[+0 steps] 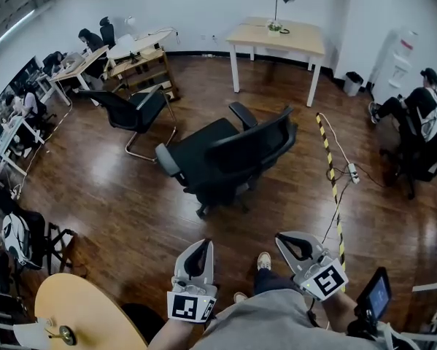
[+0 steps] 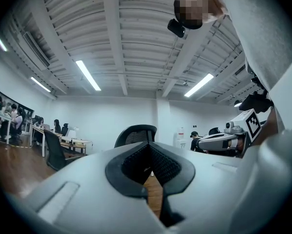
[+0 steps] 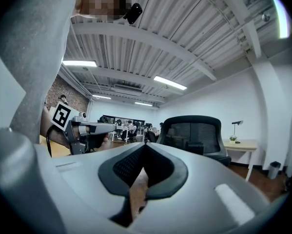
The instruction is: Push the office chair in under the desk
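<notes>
Dark wood floor (image 1: 116, 210) runs to the pale tabletop (image 1: 276, 39) by the far wall. The office chair (image 1: 229, 155) stands well short of it, straight ahead of both grippers. Its backrest faces them and its seat seems to point left of the tabletop. The right gripper (image 1: 295, 243) looks slightly nearer than the left gripper (image 1: 198, 254), and both jaws are closed on nothing.

An open-plan office is shown. Work tables (image 1: 79, 64) along the left wall are occupied by seated people (image 1: 90, 41), and a black mesh office chair (image 1: 229, 155) is seen on the dark wooden floor (image 1: 116, 195). A pale desk (image 1: 276, 39) with a lamp (image 1: 280, 4) (and a small plant (image 1: 275, 28)) is set near the white wall. Strip lights (image 2: 87, 74) are fixed to the ribbed ceiling (image 2: 136, 43).
</notes>
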Motion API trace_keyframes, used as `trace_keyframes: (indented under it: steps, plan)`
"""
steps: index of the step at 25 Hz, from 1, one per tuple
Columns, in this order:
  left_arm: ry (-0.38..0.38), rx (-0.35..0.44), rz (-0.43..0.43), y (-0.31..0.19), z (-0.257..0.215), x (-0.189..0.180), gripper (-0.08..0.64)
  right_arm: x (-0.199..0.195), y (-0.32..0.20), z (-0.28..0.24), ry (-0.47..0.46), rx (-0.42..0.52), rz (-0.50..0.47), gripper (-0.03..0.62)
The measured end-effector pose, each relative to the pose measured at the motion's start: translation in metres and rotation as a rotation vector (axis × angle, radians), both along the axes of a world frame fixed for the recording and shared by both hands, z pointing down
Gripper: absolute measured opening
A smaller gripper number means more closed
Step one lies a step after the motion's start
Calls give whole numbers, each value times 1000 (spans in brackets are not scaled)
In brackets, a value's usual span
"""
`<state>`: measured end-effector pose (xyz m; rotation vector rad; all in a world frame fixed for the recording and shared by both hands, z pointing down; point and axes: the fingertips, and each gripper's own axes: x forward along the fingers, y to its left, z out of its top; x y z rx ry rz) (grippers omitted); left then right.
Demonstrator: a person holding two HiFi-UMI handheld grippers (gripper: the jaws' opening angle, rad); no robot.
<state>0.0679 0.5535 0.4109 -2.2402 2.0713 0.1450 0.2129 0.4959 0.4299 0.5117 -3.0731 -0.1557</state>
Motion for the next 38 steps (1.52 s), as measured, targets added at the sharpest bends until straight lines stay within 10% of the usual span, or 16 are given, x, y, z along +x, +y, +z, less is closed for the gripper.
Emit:
trace_keyframes:
  steps: [22, 32, 38]
  plan:
    - [-41, -52, -192, -178, 11, -76, 0, -29, -204, 1, -22, 5, -28, 6]
    - [-55, -218, -25, -210, 53, -83, 348, -19, -225, -3, -16, -1, 91, 6]
    - [10, -263, 136, -244, 65, -68, 325, -1, -241, 0, -5, 3, 151, 6]
